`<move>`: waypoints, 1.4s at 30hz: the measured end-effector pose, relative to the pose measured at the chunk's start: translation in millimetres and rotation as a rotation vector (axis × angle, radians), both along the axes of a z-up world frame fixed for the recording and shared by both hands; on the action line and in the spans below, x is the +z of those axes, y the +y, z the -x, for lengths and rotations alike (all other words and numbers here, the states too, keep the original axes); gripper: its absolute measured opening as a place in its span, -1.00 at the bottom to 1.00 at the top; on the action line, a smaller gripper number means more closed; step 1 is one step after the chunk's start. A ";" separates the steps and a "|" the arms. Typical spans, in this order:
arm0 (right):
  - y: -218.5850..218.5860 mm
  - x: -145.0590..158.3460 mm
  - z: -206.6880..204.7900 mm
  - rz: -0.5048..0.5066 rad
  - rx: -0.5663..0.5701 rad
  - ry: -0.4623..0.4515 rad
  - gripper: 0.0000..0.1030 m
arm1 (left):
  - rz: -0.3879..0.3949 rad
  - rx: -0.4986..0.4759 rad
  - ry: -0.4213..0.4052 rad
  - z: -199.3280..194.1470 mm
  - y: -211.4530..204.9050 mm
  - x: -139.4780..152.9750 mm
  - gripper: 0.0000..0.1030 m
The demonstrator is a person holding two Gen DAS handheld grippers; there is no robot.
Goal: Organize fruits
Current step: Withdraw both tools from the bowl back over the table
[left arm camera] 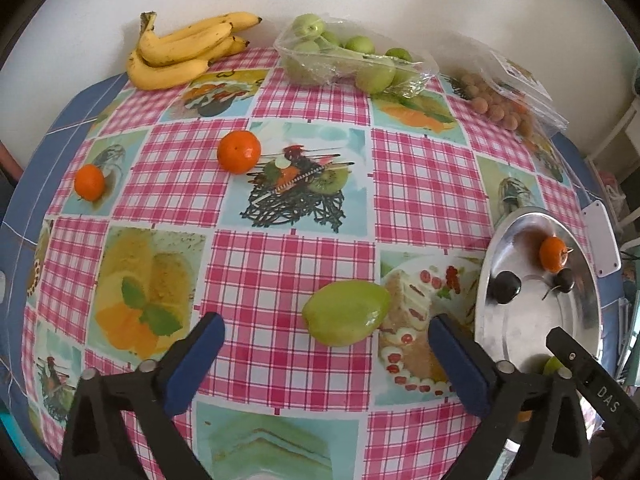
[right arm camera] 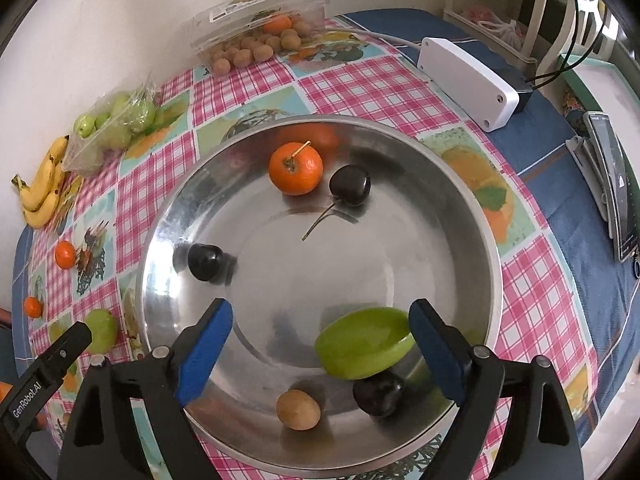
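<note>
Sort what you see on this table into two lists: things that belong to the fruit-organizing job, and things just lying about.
Belongs to the job:
metal bowl
green fruit in the bowl
green fruit on the cloth
tangerines
bananas
bag of green fruit

Just lying about:
white box
phone on a stand

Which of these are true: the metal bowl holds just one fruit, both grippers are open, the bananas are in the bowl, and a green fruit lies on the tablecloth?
1. The metal bowl holds just one fruit. False: it holds a tangerine, three dark cherries, a green fruit in the bowl and a small brown fruit.
2. The left gripper and right gripper are both open. True.
3. The bananas are in the bowl. False: they lie on the table by the wall.
4. A green fruit on the tablecloth lies before the left gripper. True.
</note>
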State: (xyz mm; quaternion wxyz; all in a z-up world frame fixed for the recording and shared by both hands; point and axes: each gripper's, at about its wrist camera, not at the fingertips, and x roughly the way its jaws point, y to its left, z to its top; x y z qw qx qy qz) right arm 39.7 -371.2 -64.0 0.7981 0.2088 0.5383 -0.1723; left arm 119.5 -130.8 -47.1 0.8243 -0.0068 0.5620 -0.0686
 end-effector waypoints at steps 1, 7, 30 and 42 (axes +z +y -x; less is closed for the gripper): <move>0.2 -0.3 -0.3 0.003 0.002 0.001 0.75 | -0.001 -0.002 -0.002 0.0 0.0 -0.5 1.00; 0.8 -0.9 -0.5 0.014 0.010 0.004 0.76 | -0.023 0.002 -0.018 0.1 1.4 -1.7 1.00; 4.2 11.6 2.3 0.068 0.001 -0.033 1.00 | 0.010 -0.025 -0.034 -0.2 8.5 14.1 1.00; 27.6 19.8 -3.8 0.084 0.060 -0.051 1.00 | -0.028 0.130 -0.063 -24.0 87.9 20.8 1.00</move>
